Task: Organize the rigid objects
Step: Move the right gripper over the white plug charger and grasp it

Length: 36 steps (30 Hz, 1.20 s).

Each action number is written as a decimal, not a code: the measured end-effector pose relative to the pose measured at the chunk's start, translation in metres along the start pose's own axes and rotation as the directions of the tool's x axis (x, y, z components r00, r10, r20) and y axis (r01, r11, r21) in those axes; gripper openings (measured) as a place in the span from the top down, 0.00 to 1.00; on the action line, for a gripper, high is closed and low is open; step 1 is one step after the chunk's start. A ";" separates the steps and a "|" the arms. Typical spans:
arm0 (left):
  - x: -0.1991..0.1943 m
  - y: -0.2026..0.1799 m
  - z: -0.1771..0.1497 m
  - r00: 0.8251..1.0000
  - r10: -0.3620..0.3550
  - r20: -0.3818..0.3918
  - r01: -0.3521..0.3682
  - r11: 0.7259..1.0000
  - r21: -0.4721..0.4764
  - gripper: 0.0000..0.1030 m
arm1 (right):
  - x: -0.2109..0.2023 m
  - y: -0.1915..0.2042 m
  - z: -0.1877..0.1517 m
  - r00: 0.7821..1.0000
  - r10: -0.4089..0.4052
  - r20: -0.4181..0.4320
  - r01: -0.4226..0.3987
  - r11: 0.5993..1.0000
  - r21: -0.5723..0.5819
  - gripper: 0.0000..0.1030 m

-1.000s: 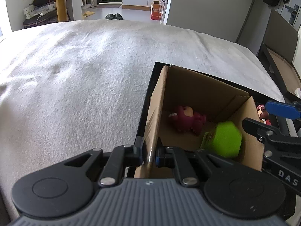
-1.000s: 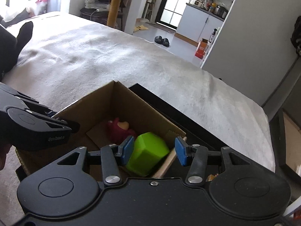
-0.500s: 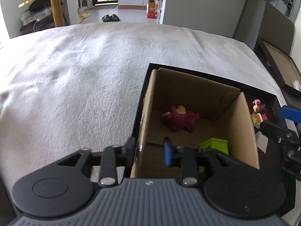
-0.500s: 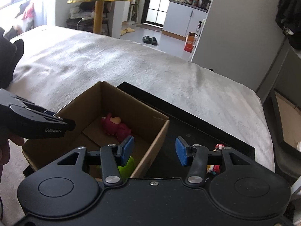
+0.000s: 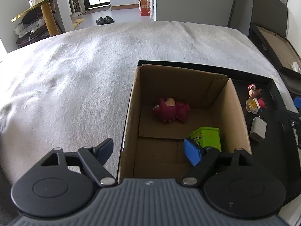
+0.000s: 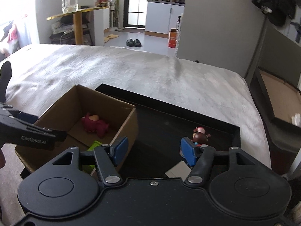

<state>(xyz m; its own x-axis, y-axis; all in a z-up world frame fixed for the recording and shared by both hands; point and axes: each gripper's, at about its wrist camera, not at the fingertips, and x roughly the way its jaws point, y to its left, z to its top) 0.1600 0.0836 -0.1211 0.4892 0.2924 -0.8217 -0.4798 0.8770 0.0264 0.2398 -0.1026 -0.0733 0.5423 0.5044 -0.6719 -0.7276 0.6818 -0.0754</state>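
An open cardboard box (image 5: 235,101) (image 6: 62,105) stands at the left end of a black tray (image 5: 270,86) (image 6: 169,101) on the bed. Inside lie a magenta bear toy (image 5: 172,109) (image 6: 95,123) and a green box (image 5: 207,137) (image 6: 96,144). On the tray beside the box are small figurines (image 5: 255,98) (image 6: 200,133) and a white charger (image 5: 257,129) (image 6: 178,169). My left gripper (image 5: 150,150) is open, its jaws either side of the box's near left wall. My right gripper (image 6: 154,148) is open and empty above the tray, right of the box.
The grey blanket (image 5: 75,75) covers the bed all around the tray. A second black tray (image 5: 272,43) (image 6: 278,94) with a cardboard base sits off the bed's right edge. A gold side table (image 6: 77,17), slippers (image 6: 133,42) and an orange carton (image 5: 144,6) lie beyond.
My left gripper let go of the box's left wall and opened wide. My right gripper released the green box into the cardboard box and moved right over the tray.
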 end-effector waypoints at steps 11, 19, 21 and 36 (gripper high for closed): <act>-0.003 -0.010 0.001 0.999 0.053 -0.008 -0.053 0.998 0.044 0.21 | 0.013 -0.038 -0.026 1.000 -0.004 -0.019 0.007 0.992 0.125 0.26; 0.002 -0.020 0.002 0.996 0.091 -0.023 -0.089 0.993 0.076 0.20 | 0.030 -0.056 -0.043 0.999 0.021 -0.036 -0.014 0.981 0.195 0.26; 0.003 -0.022 0.002 0.995 0.098 -0.024 -0.096 0.992 0.083 0.20 | 0.036 -0.059 -0.048 0.999 0.026 -0.045 -0.016 0.977 0.214 0.26; 0.012 -0.035 0.008 0.987 0.151 -0.046 -0.144 0.981 0.129 0.20 | 0.083 -0.066 -0.065 0.992 -0.036 -0.121 0.077 0.932 0.354 0.31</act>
<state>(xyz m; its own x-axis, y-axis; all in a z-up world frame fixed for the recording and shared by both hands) 0.1888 0.0597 -0.1276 0.3767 0.4037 -0.8338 -0.4472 0.8675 0.2179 0.3055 -0.1405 -0.1721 0.5132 0.4118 -0.7530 -0.4880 0.8617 0.1386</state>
